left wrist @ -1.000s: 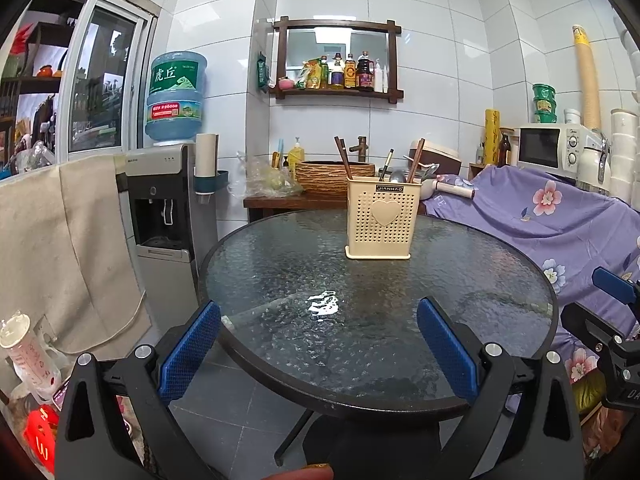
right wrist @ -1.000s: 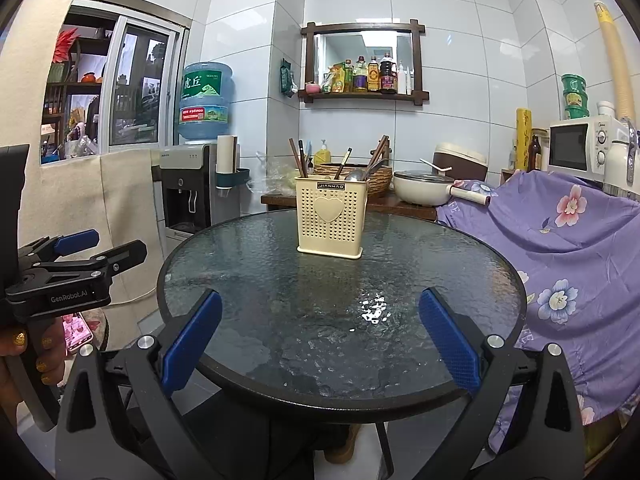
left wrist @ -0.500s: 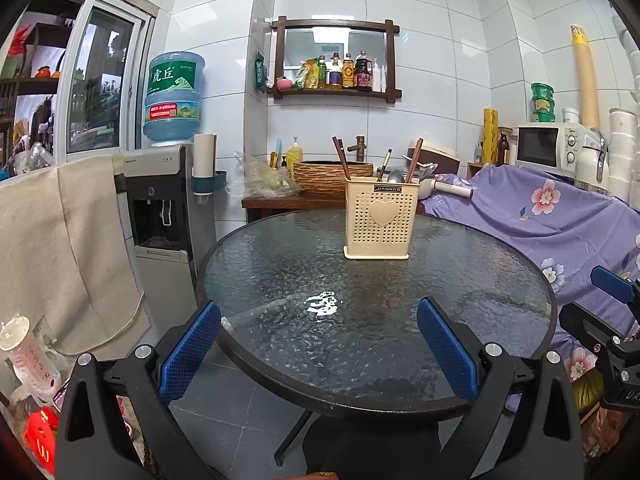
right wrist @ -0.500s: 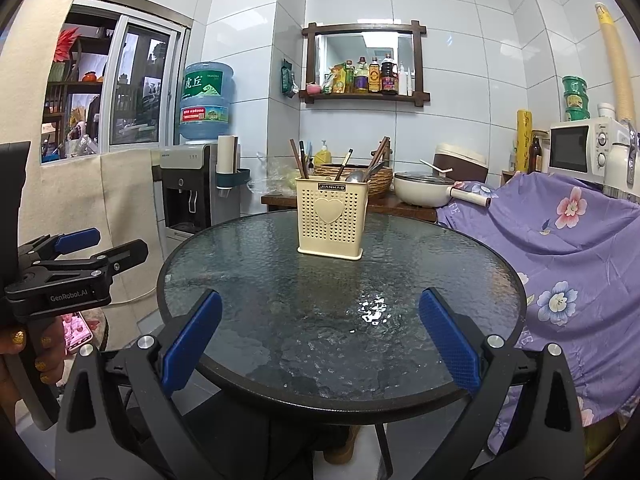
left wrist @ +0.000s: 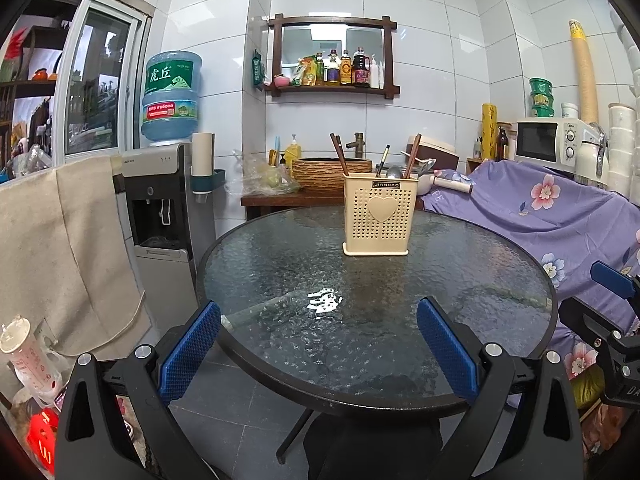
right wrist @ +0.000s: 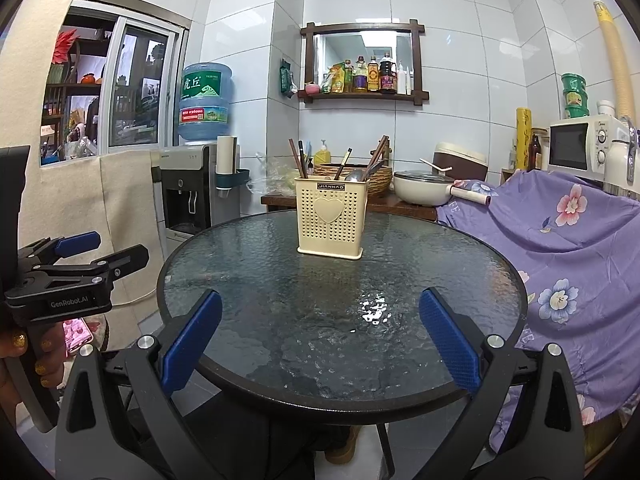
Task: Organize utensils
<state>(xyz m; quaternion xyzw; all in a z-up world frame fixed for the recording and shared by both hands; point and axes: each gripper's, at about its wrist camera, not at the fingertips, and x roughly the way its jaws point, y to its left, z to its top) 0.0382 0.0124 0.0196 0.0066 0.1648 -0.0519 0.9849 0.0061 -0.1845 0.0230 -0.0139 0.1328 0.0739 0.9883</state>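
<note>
A cream perforated utensil holder [left wrist: 377, 216] [right wrist: 330, 218] with a heart on its front stands upright on the far half of the round glass table [left wrist: 280, 280] [right wrist: 460, 280]. Brown chopsticks [left wrist: 339, 154] [right wrist: 297, 157], a spoon [right wrist: 353, 175] and other handles stick out of its top. My left gripper [left wrist: 319, 346] is open over the table's near edge, nothing between its fingers. My right gripper [right wrist: 320, 334] is also open and empty, short of the holder. The left gripper [right wrist: 76, 258] also shows at the left of the right wrist view, held by a hand.
A water dispenser [left wrist: 168, 208] stands left of the table. A purple flowered cloth [right wrist: 568, 240] drapes furniture on the right. Behind the table a wooden counter [right wrist: 400, 208] carries a woven basket [left wrist: 328, 168] and a white pan [right wrist: 424, 192]. A microwave [left wrist: 548, 140] sits at the far right.
Almost nothing differs; the left wrist view has shifted very slightly. Both grippers remain open and the holder has not moved.
</note>
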